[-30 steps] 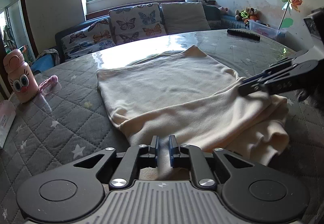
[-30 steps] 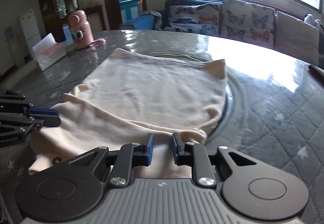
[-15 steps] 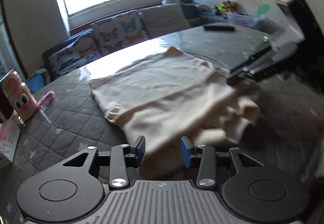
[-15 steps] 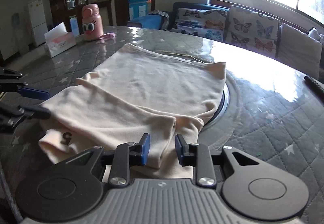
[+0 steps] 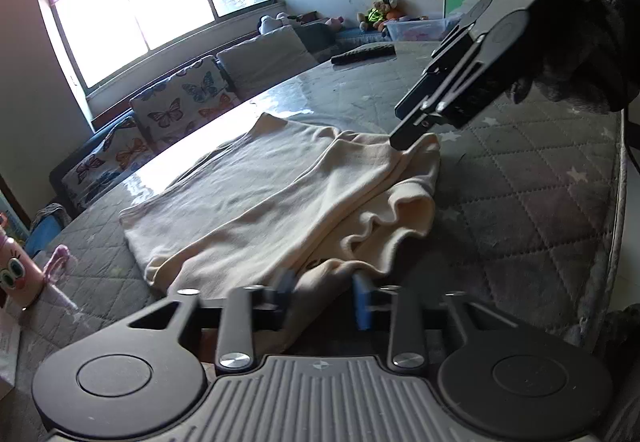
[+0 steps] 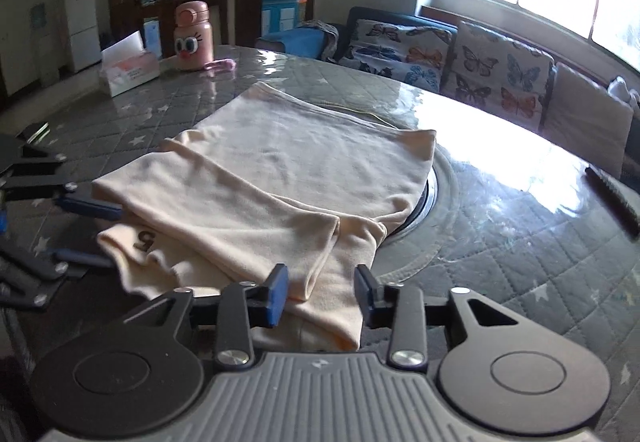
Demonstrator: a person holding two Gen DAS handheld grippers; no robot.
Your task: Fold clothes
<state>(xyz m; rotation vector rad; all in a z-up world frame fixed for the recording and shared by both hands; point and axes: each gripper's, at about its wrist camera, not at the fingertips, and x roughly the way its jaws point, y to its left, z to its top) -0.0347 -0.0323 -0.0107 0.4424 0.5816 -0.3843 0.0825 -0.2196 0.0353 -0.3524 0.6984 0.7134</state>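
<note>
A cream garment (image 5: 288, 202) lies folded over itself on the grey quilted table (image 5: 540, 202); it also shows in the right wrist view (image 6: 280, 178), with a dark "5" on a lower layer. My left gripper (image 5: 322, 294) is open at the near edge of the cloth, with fabric lying loose between the jaws. My right gripper (image 6: 322, 292) is open over the garment's near folded corner. The right gripper also shows in the left wrist view (image 5: 416, 130), above the far corner. The left gripper shows at the left in the right wrist view (image 6: 86, 230).
A pink bottle (image 6: 192, 36), a tissue box (image 6: 128, 72) and a pink item (image 6: 220, 64) stand at the far side of the table. A black remote (image 5: 364, 54) lies by the window side. A sofa with butterfly cushions (image 6: 460, 58) stands behind the table.
Both grippers opened and let go of the garment's edge, which now lies folded over the lower part. Both grippers lifted and drew back a little.
</note>
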